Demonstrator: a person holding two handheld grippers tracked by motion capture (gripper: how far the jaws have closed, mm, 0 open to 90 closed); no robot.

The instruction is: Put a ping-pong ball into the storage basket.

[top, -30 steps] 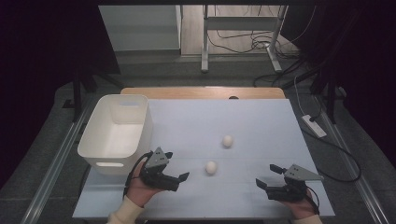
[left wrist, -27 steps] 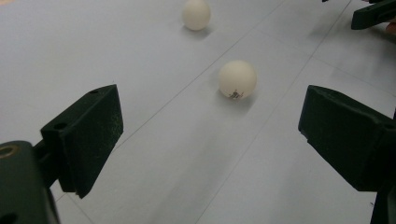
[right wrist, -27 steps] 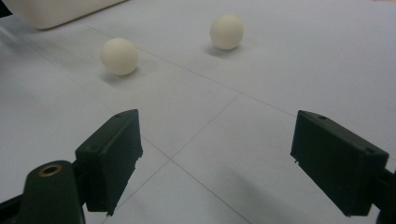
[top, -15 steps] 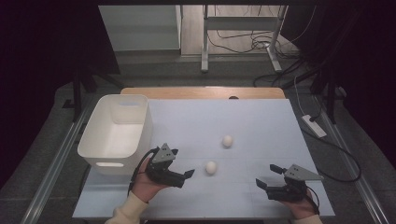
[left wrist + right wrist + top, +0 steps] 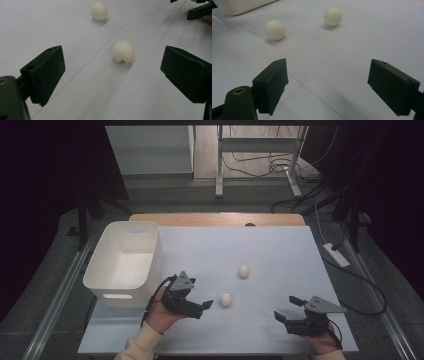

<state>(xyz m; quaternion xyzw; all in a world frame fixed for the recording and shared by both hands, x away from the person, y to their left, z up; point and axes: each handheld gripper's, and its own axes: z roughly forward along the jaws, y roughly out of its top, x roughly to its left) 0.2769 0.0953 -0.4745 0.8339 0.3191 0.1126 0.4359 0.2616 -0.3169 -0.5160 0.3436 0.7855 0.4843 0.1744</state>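
Near ball (image 5: 123, 52) sits on tabletop (image 5: 280, 255) straight ahead of your left tongs (image 5: 204, 306), between spread jaws, not yet enclosed. Left tongs released, nearer than right tongs (image 5: 286, 309), also released, well apart. Far ball (image 5: 243, 271) beyond. Ball round, no long axis to match.

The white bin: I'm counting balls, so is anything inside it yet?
The white bin looks empty on its visible floor; its near wall hides a strip. Both balls lie on the table: one near the left gripper, one farther off.
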